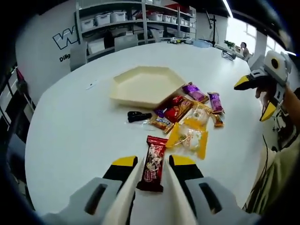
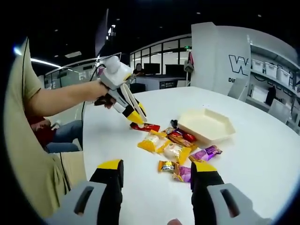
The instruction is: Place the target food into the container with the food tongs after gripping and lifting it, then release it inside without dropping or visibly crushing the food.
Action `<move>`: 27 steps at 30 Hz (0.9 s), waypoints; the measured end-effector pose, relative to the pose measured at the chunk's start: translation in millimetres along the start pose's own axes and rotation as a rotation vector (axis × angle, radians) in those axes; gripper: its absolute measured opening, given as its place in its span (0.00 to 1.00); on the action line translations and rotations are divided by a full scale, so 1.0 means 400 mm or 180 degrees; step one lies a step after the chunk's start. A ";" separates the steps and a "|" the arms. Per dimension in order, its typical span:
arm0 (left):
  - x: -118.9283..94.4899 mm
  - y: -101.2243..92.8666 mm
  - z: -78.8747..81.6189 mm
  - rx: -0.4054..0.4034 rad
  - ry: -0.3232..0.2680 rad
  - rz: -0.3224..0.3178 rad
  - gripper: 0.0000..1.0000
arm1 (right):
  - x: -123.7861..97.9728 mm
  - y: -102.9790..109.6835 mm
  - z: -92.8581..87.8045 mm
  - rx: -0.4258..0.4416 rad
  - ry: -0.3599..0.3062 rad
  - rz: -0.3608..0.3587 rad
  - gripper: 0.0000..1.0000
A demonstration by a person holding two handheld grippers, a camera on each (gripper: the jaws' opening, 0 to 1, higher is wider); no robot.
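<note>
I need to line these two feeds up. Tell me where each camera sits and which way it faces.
Left gripper view: rides the left gripper, looking down along its open jaws at a dark red snack packet between them; the right gripper shows at the right edge.
Right gripper view: rides the right gripper, held above the white table, facing the left gripper and the person's arm.
Shared: the cream tray and snack pile.
</note>
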State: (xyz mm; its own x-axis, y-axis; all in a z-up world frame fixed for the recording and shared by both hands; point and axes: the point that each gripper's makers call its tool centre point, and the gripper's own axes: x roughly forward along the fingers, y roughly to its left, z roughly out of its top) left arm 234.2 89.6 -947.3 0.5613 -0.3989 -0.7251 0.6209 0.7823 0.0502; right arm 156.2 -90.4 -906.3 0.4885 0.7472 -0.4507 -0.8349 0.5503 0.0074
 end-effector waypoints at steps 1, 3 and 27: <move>0.002 -0.001 -0.004 0.0012 0.0020 -0.0014 0.25 | 0.000 0.000 0.000 0.0003 -0.0002 0.0001 0.56; 0.006 0.002 -0.009 0.0038 0.0046 -0.0020 0.25 | 0.000 0.001 -0.001 0.0001 0.0002 0.0002 0.56; 0.003 0.003 -0.015 0.0401 0.0175 -0.0186 0.25 | -0.004 0.013 -0.007 0.0000 -0.0030 0.0064 0.56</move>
State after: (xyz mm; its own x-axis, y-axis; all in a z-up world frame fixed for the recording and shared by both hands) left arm 232.5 92.9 -952.3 0.4935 -0.4125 -0.7657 0.7173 0.6909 0.0901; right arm 150.6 -89.7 -907.9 0.4739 0.7616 -0.4420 -0.8447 0.5351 0.0165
